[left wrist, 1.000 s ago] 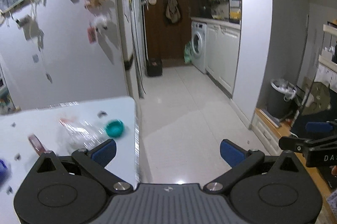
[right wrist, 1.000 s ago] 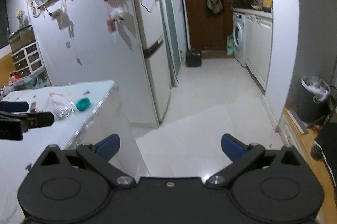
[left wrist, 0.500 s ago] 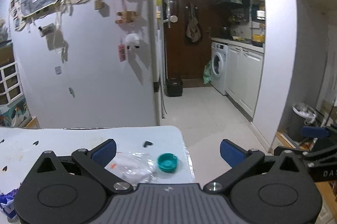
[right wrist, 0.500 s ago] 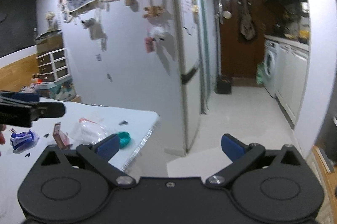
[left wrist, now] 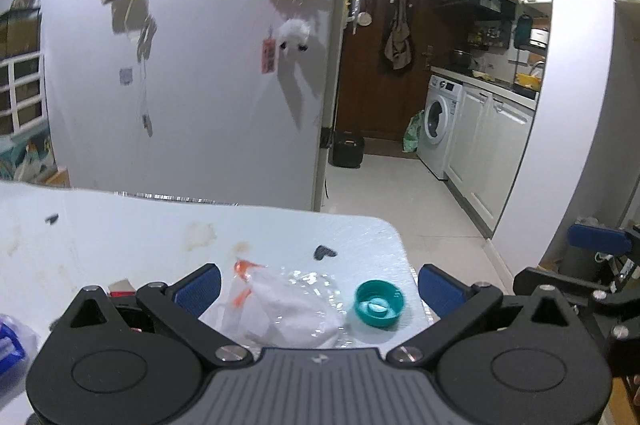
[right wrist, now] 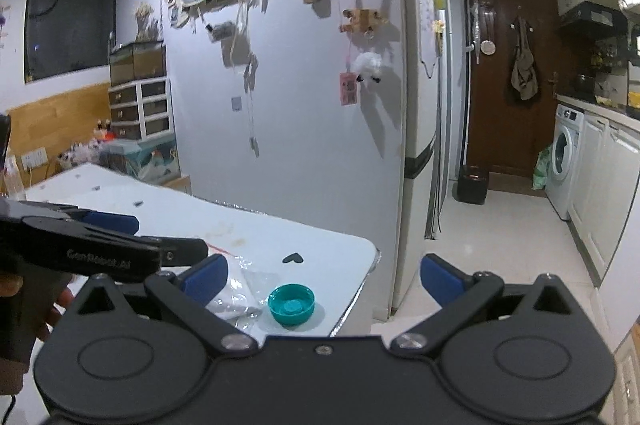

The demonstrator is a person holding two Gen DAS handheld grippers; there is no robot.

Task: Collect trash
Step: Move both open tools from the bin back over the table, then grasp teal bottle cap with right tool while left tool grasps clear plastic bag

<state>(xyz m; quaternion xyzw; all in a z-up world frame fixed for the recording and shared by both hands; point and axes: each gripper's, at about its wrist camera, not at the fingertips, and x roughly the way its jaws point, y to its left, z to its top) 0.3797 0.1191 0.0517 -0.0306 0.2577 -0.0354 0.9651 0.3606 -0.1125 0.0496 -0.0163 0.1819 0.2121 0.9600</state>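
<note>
- Left gripper [left wrist: 318,287] is hanging spread wide, empty, over the white table's [left wrist: 120,237] corner; right gripper [right wrist: 323,277] is likewise spread and holding nothing.
- Crumpled plastic wrapper [left wrist: 288,305] is lying between the left fingers: thin film, so closing high is risking a slip or a partial pinch.
- Teal bottle cap [left wrist: 379,304] is sitting just beside the wrapper, near the table edge; dragging the wrapper is likely knocking it to the floor.

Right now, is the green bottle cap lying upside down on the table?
Yes, the teal bottle cap lies on the white table with its hollow side facing up.
</note>
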